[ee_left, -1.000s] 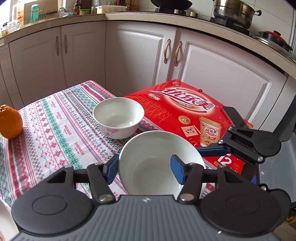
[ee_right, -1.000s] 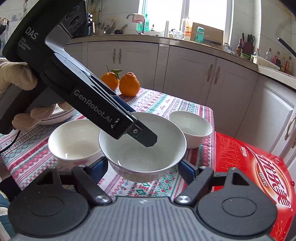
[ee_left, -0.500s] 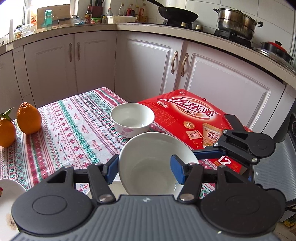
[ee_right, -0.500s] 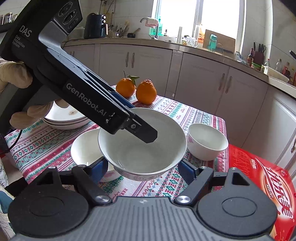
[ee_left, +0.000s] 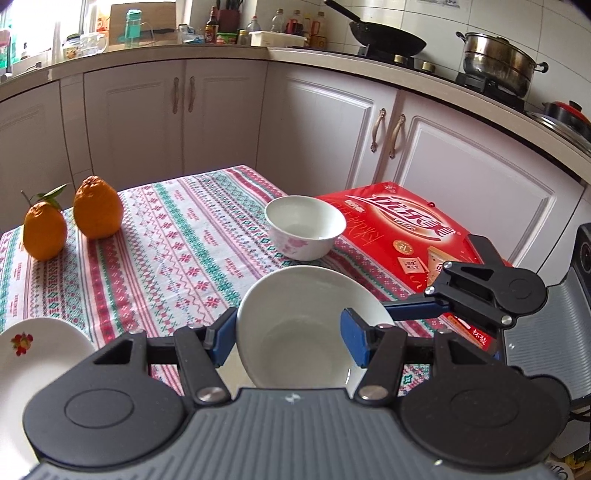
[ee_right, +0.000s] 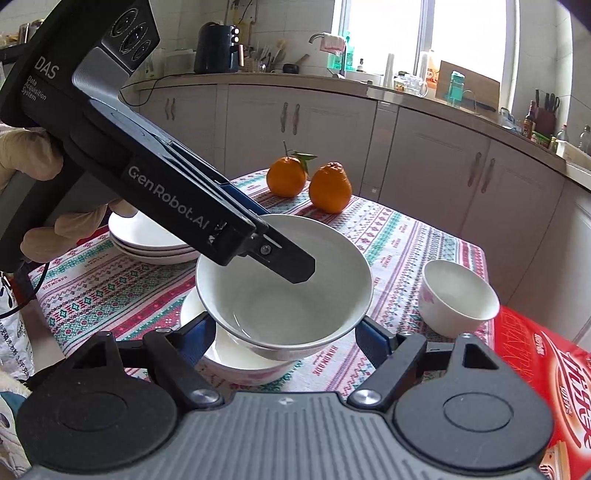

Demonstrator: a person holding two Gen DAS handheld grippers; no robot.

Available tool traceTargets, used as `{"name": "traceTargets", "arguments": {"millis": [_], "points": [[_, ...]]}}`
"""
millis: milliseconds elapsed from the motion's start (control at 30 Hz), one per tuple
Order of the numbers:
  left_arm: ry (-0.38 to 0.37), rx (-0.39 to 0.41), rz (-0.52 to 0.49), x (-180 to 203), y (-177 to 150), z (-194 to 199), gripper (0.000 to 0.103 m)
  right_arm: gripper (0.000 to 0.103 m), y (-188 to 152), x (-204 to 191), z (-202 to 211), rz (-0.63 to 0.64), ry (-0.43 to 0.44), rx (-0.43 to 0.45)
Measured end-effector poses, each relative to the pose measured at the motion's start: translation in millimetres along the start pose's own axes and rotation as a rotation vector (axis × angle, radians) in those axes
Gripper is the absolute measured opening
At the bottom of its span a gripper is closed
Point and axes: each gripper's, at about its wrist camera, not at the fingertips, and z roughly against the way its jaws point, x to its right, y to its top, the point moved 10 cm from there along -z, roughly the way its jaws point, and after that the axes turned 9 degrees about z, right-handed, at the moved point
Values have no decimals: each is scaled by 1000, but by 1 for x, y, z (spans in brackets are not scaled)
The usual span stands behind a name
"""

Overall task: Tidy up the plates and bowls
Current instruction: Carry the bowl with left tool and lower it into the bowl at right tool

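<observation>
Patterned tablecloth (ee_right: 402, 236) covers a kitchen table where the left gripper (ee_left: 288, 334) clamps the rim of a white bowl (ee_right: 284, 288), lifted just above a second bowl (ee_right: 236, 356); the right gripper (ee_right: 286, 332) flanks it, contact unclear. Both bowls are empty. Beyond it: small empty bowl (ee_right: 458, 299), stacked plates (ee_right: 147, 240), two oranges (ee_right: 328, 186).

Daylight, bright and even in both views. Source: the kitchen window (ee_right: 424, 33), overexposed to white in the right wrist view and at the upper left corner of the left wrist view. Soft shadows only under the two orange tangerines (ee_left: 74, 221) on the patterned tabletop (ee_left: 177, 266). Faint sheen inside the large white ceramic bowl (ee_right: 284, 291). Strong fisheye bending of cabinet lines; black vignette at corners. Focus sharp, no motion blur.
</observation>
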Motion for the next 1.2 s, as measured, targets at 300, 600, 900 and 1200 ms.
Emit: {"name": "traceTargets", "arguments": {"millis": [300, 600, 900, 1200], "points": [[9, -21, 23, -16, -12, -4, 59, 86, -2, -9, -13, -22, 40, -23], [9, -34, 36, -22, -20, -9, 59, 86, -4, -13, -20, -30, 54, -42], [7, -39, 41, -24, -24, -13, 59, 86, -7, -14, -24, -35, 60, -56], [2, -44, 49, -27, -28, -14, 61, 86, -8, -16, -26, -36, 69, -62]]}}
